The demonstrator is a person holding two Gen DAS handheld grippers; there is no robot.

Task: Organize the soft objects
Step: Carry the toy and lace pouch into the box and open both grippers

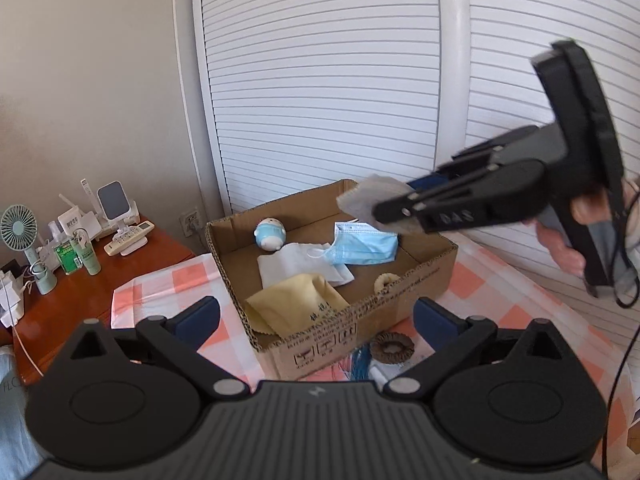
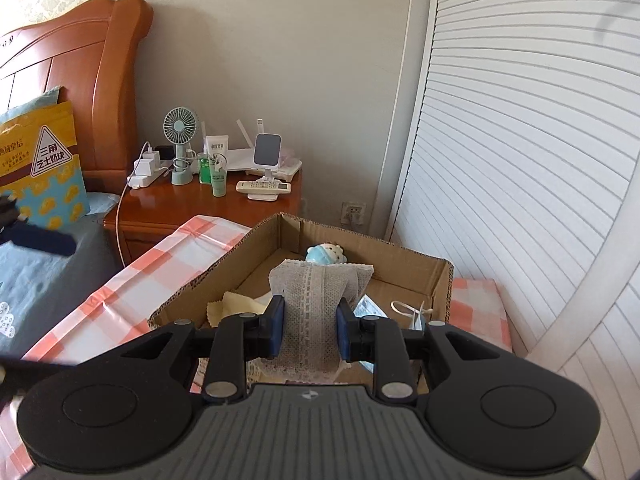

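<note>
An open cardboard box (image 1: 400,292) (image 2: 440,280) stands on a pink checked cloth (image 1: 500,300). Inside lie a blue-and-white plush toy (image 1: 270,234) (image 2: 324,254), a blue face mask (image 1: 366,242), a white cloth (image 1: 288,266), a yellow cloth (image 1: 296,304) (image 2: 236,306) and a cream ring (image 1: 386,280). My right gripper (image 1: 384,208) (image 2: 310,328) is shut on a grey lace pouch (image 1: 368,200) (image 2: 316,292), held above the box's far right side. My left gripper (image 1: 316,306) stands wide open and empty before the box's near wall.
A brown scrunchie (image 1: 392,346) and blue threads (image 1: 362,362) lie in front of the box. To the left, a wooden nightstand (image 1: 80,292) (image 2: 180,208) carries a fan, bottles, a remote and chargers. Louvred white doors (image 1: 340,80) rise behind. A bed with a headboard (image 2: 100,60) is further left.
</note>
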